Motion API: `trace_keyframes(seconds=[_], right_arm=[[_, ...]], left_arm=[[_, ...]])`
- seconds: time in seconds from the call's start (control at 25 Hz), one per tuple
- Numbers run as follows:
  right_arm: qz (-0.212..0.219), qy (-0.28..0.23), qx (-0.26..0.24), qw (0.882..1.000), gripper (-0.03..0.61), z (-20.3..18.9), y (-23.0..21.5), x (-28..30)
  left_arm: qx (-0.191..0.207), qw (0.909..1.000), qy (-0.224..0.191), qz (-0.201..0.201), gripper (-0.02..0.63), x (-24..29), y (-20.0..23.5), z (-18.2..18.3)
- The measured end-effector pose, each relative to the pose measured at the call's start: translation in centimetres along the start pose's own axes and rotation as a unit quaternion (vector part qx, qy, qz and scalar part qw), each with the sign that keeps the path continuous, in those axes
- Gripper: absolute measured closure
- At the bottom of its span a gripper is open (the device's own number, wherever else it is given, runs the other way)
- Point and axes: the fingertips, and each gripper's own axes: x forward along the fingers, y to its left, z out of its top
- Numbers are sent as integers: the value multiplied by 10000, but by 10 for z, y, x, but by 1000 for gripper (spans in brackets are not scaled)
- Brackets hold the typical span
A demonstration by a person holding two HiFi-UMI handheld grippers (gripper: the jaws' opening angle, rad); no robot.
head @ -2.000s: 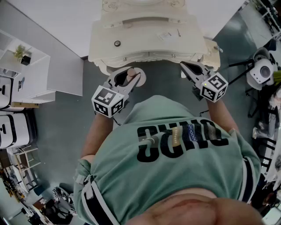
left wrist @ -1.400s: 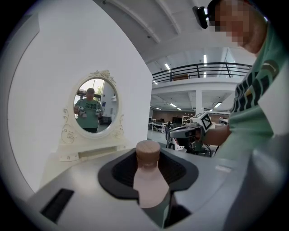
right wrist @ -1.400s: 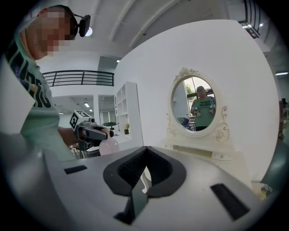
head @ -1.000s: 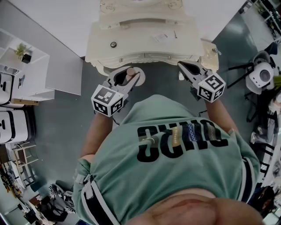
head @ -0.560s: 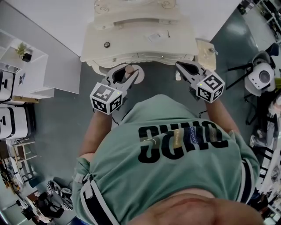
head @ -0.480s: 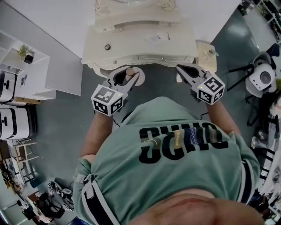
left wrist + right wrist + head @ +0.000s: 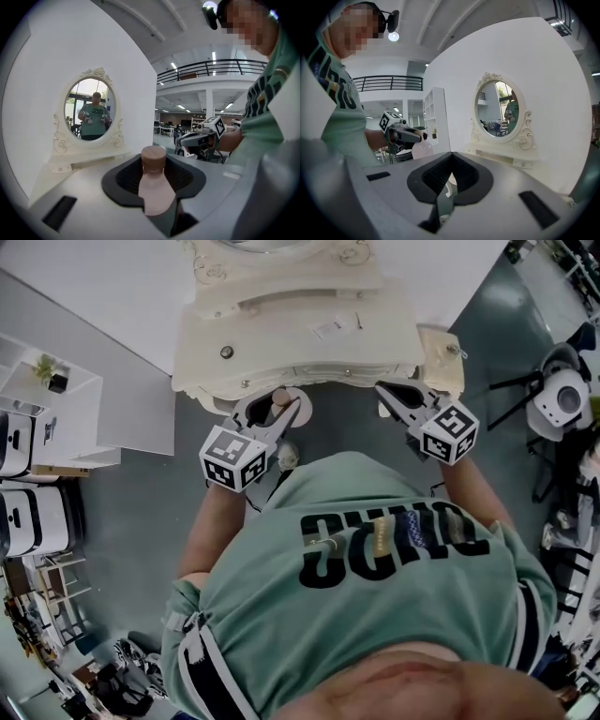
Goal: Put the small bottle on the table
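The surface of the dressing table has drawn nearer over the last two seconds. Its front edge, earlier well ahead of both grippers, now lies level with them, so the person seems to have stepped in. The left gripper has not altered its hold: its jaws pinch the bottle upright, in the air at that front edge. The right gripper has its jaws pressed together on nothing. The bottle looks nearly within reach of a bare spot; setting down and release remain.
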Motion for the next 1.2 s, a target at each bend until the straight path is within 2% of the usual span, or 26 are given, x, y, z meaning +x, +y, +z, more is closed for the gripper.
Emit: trace_keyframes(seconds=[0.16,0.4,0.6,0.88,1.2], right_arm=[[-223,74,-29,9997,583,4,-11,31],[-548,115,28,9984,584,27,-36,110],[-805,36,147,9966,584,52,-56,178],[-1098,47,233,9937,584,72,-86,250],[-1166,218,404,9921,584,70,-124,292]], left_arm=[[62,9997,-74,-212,471,5,39,-2],[140,9976,-48,-681,471,23,124,6],[307,9927,40,-1167,471,33,188,20],[350,9872,84,-1551,471,46,263,29],[209,9863,134,-1629,471,70,316,31]])
